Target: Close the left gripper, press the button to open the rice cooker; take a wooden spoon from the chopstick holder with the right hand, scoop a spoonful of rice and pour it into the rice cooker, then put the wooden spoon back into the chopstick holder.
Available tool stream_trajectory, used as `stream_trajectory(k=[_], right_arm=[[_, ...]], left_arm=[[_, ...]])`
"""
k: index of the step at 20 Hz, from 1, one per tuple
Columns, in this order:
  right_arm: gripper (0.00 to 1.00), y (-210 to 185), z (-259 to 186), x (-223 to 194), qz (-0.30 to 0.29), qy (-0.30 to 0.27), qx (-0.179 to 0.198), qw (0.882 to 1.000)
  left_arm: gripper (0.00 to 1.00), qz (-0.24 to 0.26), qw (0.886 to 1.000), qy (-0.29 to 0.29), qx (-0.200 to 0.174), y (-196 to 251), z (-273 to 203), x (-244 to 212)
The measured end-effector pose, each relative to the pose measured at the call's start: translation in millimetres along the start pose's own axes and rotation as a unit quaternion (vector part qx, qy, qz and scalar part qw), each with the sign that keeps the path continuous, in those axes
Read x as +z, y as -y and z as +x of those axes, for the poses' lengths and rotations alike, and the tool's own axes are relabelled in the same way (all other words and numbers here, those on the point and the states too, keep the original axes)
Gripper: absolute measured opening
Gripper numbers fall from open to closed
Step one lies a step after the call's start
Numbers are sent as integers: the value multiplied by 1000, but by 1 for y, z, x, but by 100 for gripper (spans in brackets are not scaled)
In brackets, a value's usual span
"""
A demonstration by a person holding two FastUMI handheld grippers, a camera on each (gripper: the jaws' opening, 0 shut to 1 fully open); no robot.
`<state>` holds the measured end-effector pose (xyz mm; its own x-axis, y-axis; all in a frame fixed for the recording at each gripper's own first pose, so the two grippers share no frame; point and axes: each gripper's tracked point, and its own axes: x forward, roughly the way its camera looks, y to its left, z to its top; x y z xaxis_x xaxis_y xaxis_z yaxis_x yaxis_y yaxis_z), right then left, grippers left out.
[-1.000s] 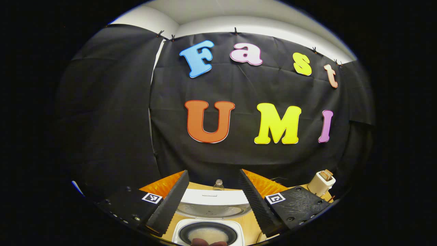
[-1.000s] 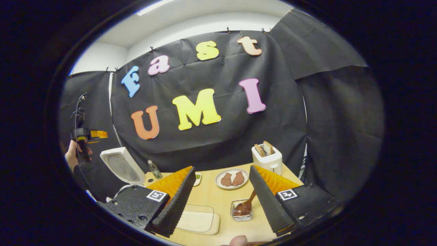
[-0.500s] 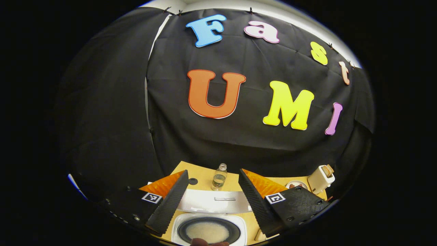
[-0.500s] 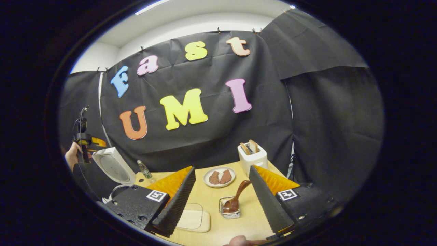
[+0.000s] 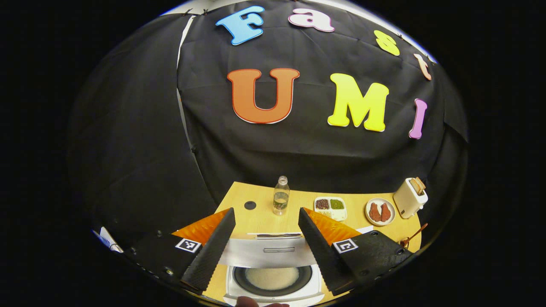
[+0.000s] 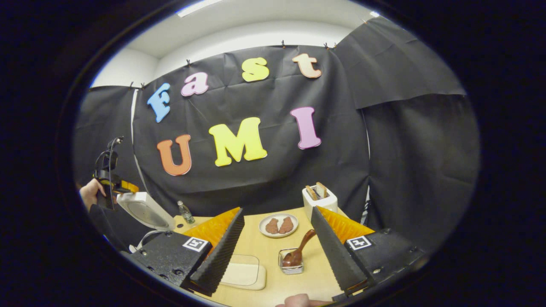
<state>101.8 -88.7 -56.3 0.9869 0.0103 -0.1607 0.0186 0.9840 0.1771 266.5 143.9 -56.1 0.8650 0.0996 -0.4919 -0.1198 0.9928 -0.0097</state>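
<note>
Rice cooker (image 5: 273,279) sits open on the bench (image 5: 260,219), lid (image 5: 266,251) tipped up and back, white rice showing in the dark inner pot, so the button press looks done. The left tongs (image 5: 266,232) hang above it with the jaws set wide, nothing between them.

Over to the right tongs (image 6: 277,238): wide too, empty, aimed down at the chopstick holder (image 6: 291,267), a small metal basket near the middle of the bench. The wooden spoon (image 6: 297,253) stands in it, dark brown, bowl down in the basket and handle leaning up and to the right. By my read the spoon pickup is the step in hand.

Next move calls for bringing the right tongs down around that slanted handle and closing on it cleanly before lifting. A shallow tray (image 6: 243,275) with something pale, likely the rice to scoop, lies just left of the holder.
</note>
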Motion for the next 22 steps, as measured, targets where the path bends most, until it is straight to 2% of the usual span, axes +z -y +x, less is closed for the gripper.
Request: stream_trajectory(k=[2,3,5,8,9,13,14,15,16,21,22], right_arm=[[96,-9,-2,0,-6,-2,9,1000],[100,-13,-3,-3,-7,-7,11,1000],[100,-28,-5,-5,-5,-11,29,1000],[100,-48,-9,-11,-14,-17,47,999],[96,-54,-11,-12,-20,-18,53,998],[96,-71,-17,-16,-34,-24,68,997],[100,-74,-17,-18,-34,-26,70,997],[96,-77,-18,-21,-34,-32,72,996],[100,-80,-18,-25,-35,-38,74,996],[96,-95,-21,-24,-52,-42,84,994],[100,-98,-22,-22,-56,-41,87,994]], left_arm=[[97,-14,1000,-6,-2,2,-14,-22],[96,-26,1000,-12,-6,2,-20,-35],[96,-48,998,-41,-22,8,-29,-69],[96,-38,996,-70,-26,10,-32,-114],[96,-37,996,-76,-26,10,-33,-124],[96,-50,995,-87,-28,12,-40,-150],[97,-56,994,-90,-27,13,-42,-153],[96,-56,994,-92,-30,15,-43,-158],[96,-51,994,-95,-33,17,-44,-164],[97,-54,989,-132,-39,17,-41,-202],[97,-60,988,-140,-40,16,-40,-210]])
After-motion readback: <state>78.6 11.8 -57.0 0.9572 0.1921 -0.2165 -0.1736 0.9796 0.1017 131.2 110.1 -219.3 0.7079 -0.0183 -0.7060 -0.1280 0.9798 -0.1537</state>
